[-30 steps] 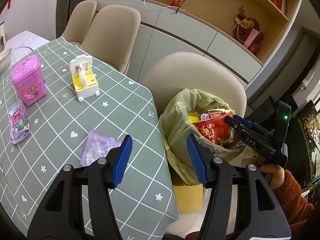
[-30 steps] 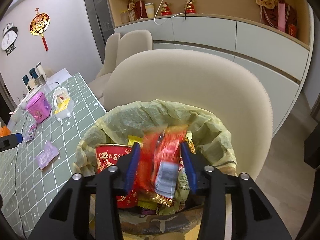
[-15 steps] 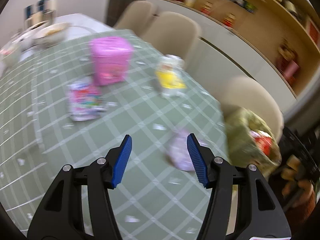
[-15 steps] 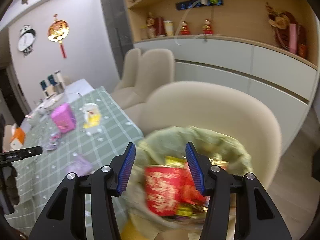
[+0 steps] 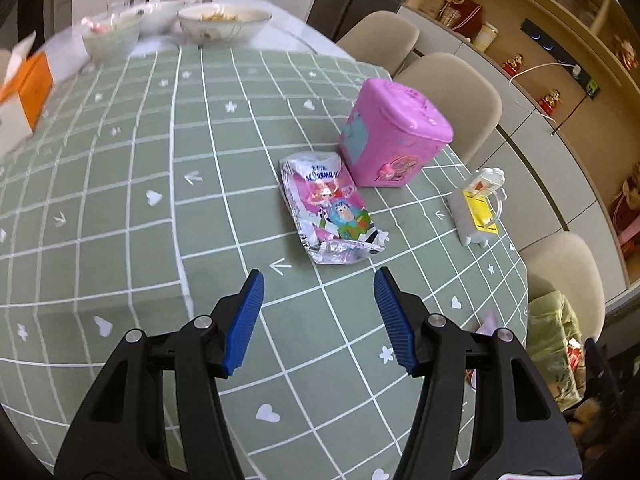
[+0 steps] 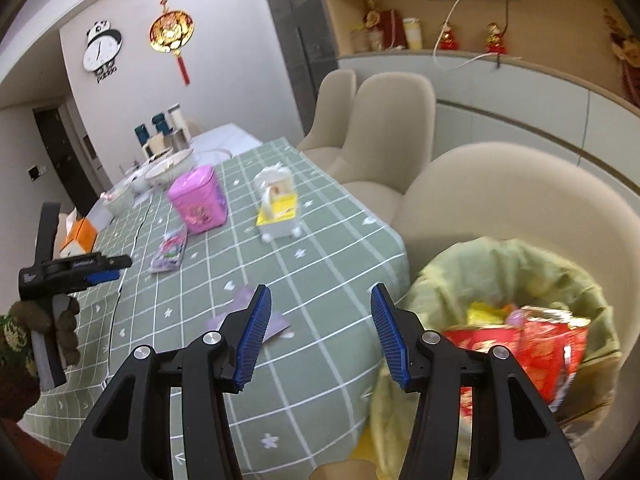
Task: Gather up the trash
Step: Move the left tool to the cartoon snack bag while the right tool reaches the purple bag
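Tabletop (image 5: pixel 120 184): green checked cloth with white hearts and arrows.

Snack wrapper (image 5: pixel 330 212): pink and silver foil, flat on the tabletop, touching the base of the pink box (image 5: pixel 394 136), toward the chair-side edge.

Small lilac wrapper (image 6: pixel 248 314): flat near the tabletop corner closest to the bin.

Toy, white and yellow (image 5: pixel 480 208): stands close to the chair-side edge.

Bowls (image 5: pixel 224 22): at the far end.

Orange box (image 5: pixel 24 92): near the opposite edge.

Trash bin (image 6: pixel 508 280): yellow-green liner, beside the tabletop corner, red packets inside.

Left gripper (image 5: pixel 318 312): above the tabletop, jaws wide, nothing between them.

Right gripper (image 6: pixel 318 332): over the corner beside the bin, jaws wide, nothing held.
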`<state>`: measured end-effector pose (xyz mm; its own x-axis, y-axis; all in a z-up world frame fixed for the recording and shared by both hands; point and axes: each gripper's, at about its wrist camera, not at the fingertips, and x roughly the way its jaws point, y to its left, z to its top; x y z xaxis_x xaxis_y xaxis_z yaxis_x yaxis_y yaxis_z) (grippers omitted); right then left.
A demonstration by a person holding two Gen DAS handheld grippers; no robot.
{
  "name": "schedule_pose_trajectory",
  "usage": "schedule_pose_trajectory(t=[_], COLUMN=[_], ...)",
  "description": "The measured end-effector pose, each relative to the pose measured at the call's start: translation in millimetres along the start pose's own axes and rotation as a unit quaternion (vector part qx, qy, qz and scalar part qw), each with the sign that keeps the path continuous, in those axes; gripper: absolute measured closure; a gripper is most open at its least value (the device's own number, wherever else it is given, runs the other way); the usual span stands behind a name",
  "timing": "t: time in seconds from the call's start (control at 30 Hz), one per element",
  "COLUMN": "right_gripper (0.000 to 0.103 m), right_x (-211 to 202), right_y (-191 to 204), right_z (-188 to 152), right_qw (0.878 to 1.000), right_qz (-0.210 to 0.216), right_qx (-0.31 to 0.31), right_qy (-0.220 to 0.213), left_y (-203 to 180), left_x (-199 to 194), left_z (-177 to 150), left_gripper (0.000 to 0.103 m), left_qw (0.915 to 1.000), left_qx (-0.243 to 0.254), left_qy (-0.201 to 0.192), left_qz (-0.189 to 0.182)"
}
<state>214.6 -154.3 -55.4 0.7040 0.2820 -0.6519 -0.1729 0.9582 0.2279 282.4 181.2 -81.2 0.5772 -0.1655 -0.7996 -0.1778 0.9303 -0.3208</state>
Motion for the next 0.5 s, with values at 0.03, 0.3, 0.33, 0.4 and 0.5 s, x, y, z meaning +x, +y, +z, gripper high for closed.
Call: schedule_pose_trajectory(t=[0.03,0.3,0.33,0.4,0.5], right_gripper=[0.054,0.054,0.054,0.054,0.054], right_x=[3.5,26.9,29.9,36.7,46.2], right_y=[3.9,22.1,23.6,26.4,28.4], right_z=[-1.2,-9.7,-11.0,-12.9,-14.6], right_qw=[1.0,0.999,0.999,0.999,0.998], right_qz=[0.001,0.005,0.006,0.008,0.009], right_qx=[-0.003,-0.013,-0.013,-0.011,-0.007], right_qy=[0.006,0.042,0.045,0.053,0.063], left_y=[0.3,-3.3,-2.1,-3.8,-12.6], left_x=[4.7,42.7,46.9,55.2,66.9], left_z=[0.6,32.3,35.1,38.5,36.4], left_gripper=[0.049,0.049,0.049,0.049,0.065], left_qw=[0.9999,0.9996,0.9995,0.9992,0.9993], left_qx=[-0.004,-0.025,-0.028,-0.032,-0.003], left_qy=[0.006,0.001,0.003,0.01,0.024], left_qz=[-0.007,0.011,0.014,0.021,0.028])
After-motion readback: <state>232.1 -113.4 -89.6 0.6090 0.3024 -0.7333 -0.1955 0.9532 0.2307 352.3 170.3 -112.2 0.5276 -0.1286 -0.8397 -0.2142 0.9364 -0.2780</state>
